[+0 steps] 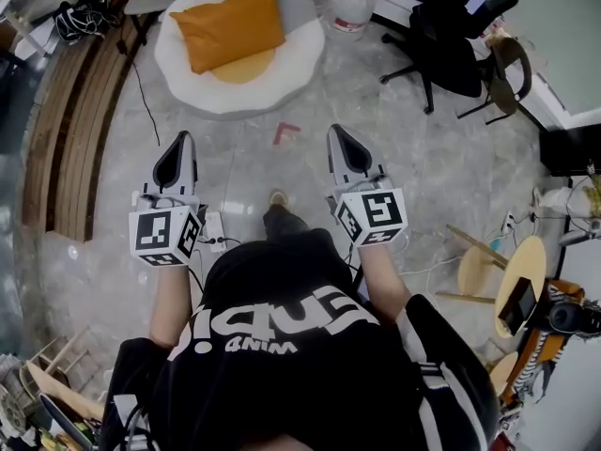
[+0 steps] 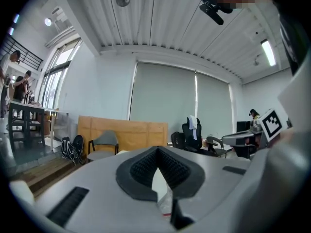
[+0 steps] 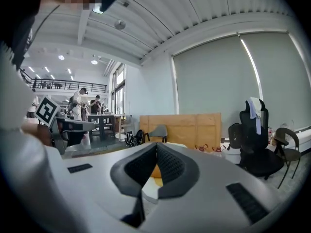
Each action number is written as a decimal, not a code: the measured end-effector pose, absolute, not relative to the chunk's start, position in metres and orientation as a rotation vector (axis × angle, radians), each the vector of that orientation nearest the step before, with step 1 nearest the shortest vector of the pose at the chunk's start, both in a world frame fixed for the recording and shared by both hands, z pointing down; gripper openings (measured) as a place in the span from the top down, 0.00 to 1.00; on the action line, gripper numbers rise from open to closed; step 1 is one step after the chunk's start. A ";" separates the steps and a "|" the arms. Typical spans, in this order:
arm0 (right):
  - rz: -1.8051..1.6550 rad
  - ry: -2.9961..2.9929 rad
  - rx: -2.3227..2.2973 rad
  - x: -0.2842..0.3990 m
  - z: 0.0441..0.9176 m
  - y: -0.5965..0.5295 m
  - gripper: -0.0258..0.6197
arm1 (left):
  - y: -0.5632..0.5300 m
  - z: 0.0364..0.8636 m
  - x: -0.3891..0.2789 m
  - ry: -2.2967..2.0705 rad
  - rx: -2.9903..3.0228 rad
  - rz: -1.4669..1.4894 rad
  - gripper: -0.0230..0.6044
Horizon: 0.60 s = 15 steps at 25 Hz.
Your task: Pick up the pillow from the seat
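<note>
The pillow point(image 1: 230, 24) is a plump orange rectangle of soft cloth with rounded corners. It lies flat and slightly askew on the seat point(image 1: 192, 87), across the half nearest the seat's far edge. The seat is a round, low, white padded thing with a wavy rim, rather like a fried egg, and its yellow centre point(image 1: 242, 67) shows from under the pillow's near edge. The seat stands on a grey, mottled, glossy floor point(image 1: 413, 163). We see the left gripper point(image 1: 180, 148) and the right gripper point(image 1: 340, 139) held side by side over that floor, well short of the seat and pointing towards it. Each is smooth grey plastic, tapering to dark ribbed pads. In the left gripper view the jaws are pressed together at the tips with nothing between them, and in the right gripper view the jaws likewise meet on nothing. Below their tips there, we glimpse a sliver of orange and white.
</note>
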State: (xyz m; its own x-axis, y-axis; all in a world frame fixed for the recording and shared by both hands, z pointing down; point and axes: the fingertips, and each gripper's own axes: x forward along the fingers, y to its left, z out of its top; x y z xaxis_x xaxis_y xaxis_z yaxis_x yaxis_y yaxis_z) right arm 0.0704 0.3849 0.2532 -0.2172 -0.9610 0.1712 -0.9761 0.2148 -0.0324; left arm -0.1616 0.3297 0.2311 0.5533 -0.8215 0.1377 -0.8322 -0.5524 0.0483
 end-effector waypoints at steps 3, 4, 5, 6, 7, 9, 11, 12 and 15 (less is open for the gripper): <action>0.199 -2.380 1.857 0.084 0.253 0.355 0.93 | 0.302 0.231 -0.146 -1.453 2.660 0.157 0.95; 0.197 -2.389 1.846 0.089 0.253 0.346 0.93 | 0.294 0.231 -0.142 -1.465 2.654 0.161 0.95; 0.196 -2.398 1.836 0.094 0.253 0.337 0.93 | 0.286 0.231 -0.138 -1.481 2.648 0.164 0.95; 0.197 -2.407 1.826 0.099 0.253 0.329 0.93 | 0.279 0.231 -0.133 -1.498 2.645 0.166 0.95; 0.199 -2.417 1.816 0.104 0.254 0.321 0.93 | 0.272 0.231 -0.129 -1.515 2.642 0.168 0.95; 0.204 -2.433 1.794 0.112 0.256 0.308 0.93 | 0.261 0.230 -0.123 -1.542 2.636 0.167 0.95; 0.209 -2.444 1.776 0.118 0.259 0.295 0.93 | 0.249 0.229 -0.119 -1.564 2.625 0.163 0.95; 0.214 -2.448 1.770 0.119 0.260 0.289 0.93 | 0.244 0.229 -0.119 -1.575 2.617 0.161 0.95; 0.227 -2.463 1.750 0.121 0.262 0.270 0.93 | 0.227 0.229 -0.121 -1.603 2.594 0.162 0.95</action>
State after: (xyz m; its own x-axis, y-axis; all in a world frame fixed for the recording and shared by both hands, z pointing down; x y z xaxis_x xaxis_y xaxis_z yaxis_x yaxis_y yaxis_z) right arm 0.1210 0.2700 0.2624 -0.3284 -0.9279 0.1767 -0.9445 0.3235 -0.0569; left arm -0.1207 0.2266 0.2293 0.4445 -0.8854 0.1363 -0.8947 -0.4462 0.0195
